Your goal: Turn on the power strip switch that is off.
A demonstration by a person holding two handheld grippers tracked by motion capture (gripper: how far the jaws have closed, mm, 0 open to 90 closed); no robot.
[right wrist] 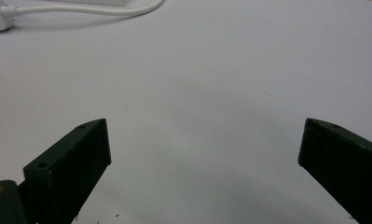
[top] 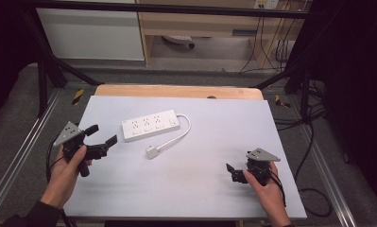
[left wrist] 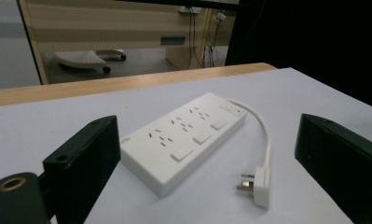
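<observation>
Left gripper [top: 102, 134]: jaws wide apart, holding nothing, aimed at the white power strip [top: 150, 125] just beyond. Right gripper [top: 233, 173]: jaws spread, empty, over bare table [top: 209, 137].

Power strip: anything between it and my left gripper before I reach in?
Nothing visible. The left gripper is open and points at the power strip, with bare table between them. The plug and cord lie off toward the right gripper.
</observation>
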